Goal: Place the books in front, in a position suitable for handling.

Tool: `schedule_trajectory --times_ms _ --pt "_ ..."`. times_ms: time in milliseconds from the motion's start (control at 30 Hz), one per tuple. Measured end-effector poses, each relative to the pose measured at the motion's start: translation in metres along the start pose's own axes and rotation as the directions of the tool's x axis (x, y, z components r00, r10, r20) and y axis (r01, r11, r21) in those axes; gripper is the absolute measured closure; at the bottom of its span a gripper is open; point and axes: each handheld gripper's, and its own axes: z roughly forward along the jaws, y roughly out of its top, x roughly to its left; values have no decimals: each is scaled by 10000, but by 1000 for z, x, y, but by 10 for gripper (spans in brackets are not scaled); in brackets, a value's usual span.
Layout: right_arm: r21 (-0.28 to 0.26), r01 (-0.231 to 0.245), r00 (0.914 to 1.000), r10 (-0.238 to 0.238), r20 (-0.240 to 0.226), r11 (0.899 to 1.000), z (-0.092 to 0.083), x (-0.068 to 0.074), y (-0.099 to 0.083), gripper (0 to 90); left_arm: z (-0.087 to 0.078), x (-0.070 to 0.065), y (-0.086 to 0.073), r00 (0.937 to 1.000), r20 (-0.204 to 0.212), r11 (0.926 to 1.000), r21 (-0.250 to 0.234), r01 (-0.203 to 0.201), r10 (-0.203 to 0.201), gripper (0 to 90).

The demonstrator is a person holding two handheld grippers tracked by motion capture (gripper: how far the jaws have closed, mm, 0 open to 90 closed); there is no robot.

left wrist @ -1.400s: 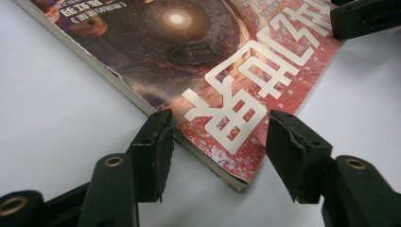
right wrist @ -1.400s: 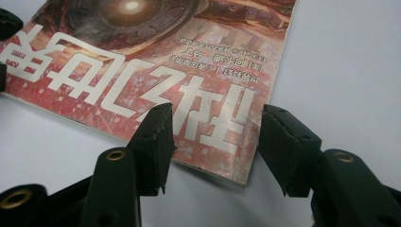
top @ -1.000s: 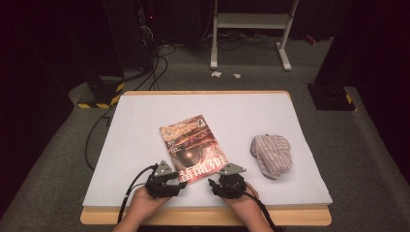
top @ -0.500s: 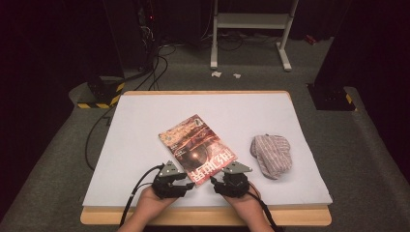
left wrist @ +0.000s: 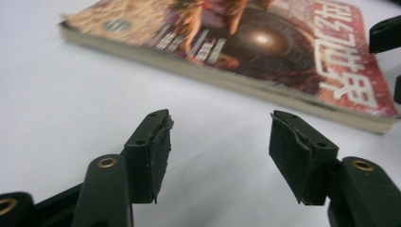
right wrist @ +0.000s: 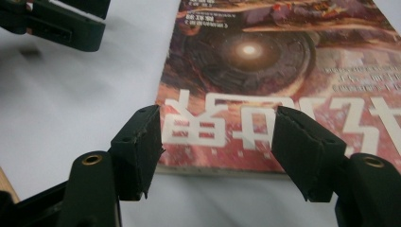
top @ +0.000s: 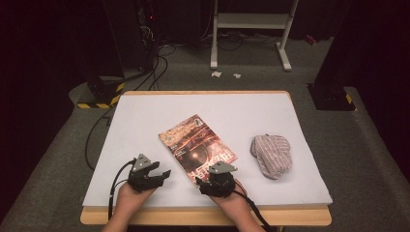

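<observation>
A paperback book (top: 196, 145) with a red and brown cover lies flat, slanted, on the white table top (top: 145, 121). My left gripper (top: 162, 175) hovers to the left of the book's near end with its jaws apart. They have just been opening, and nothing is between them. In the left gripper view the book (left wrist: 236, 47) lies beyond the left gripper (left wrist: 220, 137). My right gripper (top: 207, 177) sits at the book's near edge. Its jaws have just been opening too. In the right gripper view the right gripper (right wrist: 217, 127) stands over the cover (right wrist: 283, 61) without pressing on it.
A striped grey cloth bundle (top: 271, 154) lies to the right of the book. The table's wooden front edge (top: 193, 215) runs just under the hands. On the floor behind are cables (top: 159, 58), a white rack's legs (top: 283, 48) and black stands.
The left gripper has drawn away to the left from the book's near end. Both grippers' jaws stand wider apart. The book has turned slightly on the table.
</observation>
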Motion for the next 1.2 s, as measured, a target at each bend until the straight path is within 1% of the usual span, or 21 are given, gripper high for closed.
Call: schedule_trajectory --times_ms 100,167,200,233,267,300,433,533,567,700,800,833,900,933,967,1000,1033,1067,1100,1133,1200 --pt "65 196 9995 -195 -248 9998 10 9 5 339 -12 7 -7 9991 -359 9997 -53 235 -237 390" --pt "124 302 9992 -299 -260 9995 12 10 6 339 -16 8 -8 9987 -424 9996 -134 262 -268 390" --pt "380 516 9986 -512 -125 9979 17 14 6 340 -17 9 -8 9984 -460 9993 -200 309 -318 386" --pt "380 516 9986 -512 -125 9979 17 14 6 340 -19 9 -8 9982 -499 9992 -238 316 -328 386" --pt "478 593 9982 -594 11 9971 19 15 5 344 -20 10 -9 9981 -536 9992 -248 306 -319 385" --pt "516 857 9959 -872 259 9950 21 15 4 347 -20 10 -9 9979 -551 9992 -257 320 -334 384" --pt "566 874 9956 -891 282 9946 21 14 3 345 -19 11 -8 9979 -525 9991 -239 359 -371 382" --pt "599 1008 9935 -1037 469 9931 19 13 0 343 -16 13 -6 9980 -482 9989 -245 401 -412 380" --pt "600 957 9933 -992 594 9936 16 10 -2 342 -14 13 -5 9979 -489 9988 -253 409 -421 378" --pt "589 817 9933 -862 771 9949 10 3 -6 339 -8 17 1 9973 -513 9981 -357 507 -525 377" --pt "583 676 9898 -743 1213 9960 1 -9 -14 330 1 20 9 9964 -488 9967 -457 665 -687 376" --pt "583 676 9898 -743 1213 9960 1 -9 -14 330 1 20 9 9964 -488 9967 -457 665 -687 376" --pt "558 398 9865 -481 1563 9976 -8 -20 -19 331 10 22 16 9956 -471 9953 -560 784 -810 377" --pt "558 398 9865 -481 1563 9976 -8 -20 -19 331 10 22 16 9956 -471 9953 -560 784 -810 377" --pt "754 -163 9829 21 1842 9970 -13 -32 -24 343 18 24 22 9949 -511 9946 -605 839 -870 377" --pt "732 -471 9838 335 1762 9962 -15 -37 -25 348 23 25 25 9946 -575 9948 -594 825 -859 377" --pt "733 -704 9808 557 1867 9948 -17 -41 -26 351 28 27 28 9944 -555 9945 -601 862 -896 379" --pt "733 -704 9808 557 1867 9948 -17 -41 -26 351 28 27 28 9944 -555 9945 -601 862 -896 380" --pt "781 -530 9716 334 2341 9955 -20 -45 -26 364 38 31 32 9918 -492 9923 -432 1158 -1179 383" --pt "790 -505 9710 305 2372 9956 -21 -46 -26 367 43 32 34 9911 -344 9913 -327 1278 -1289 392" --pt "807 -722 9713 516 2323 9941 -21 -51 -26 364 51 32 35 9912 -97 9913 -103 1316 -1317 411"
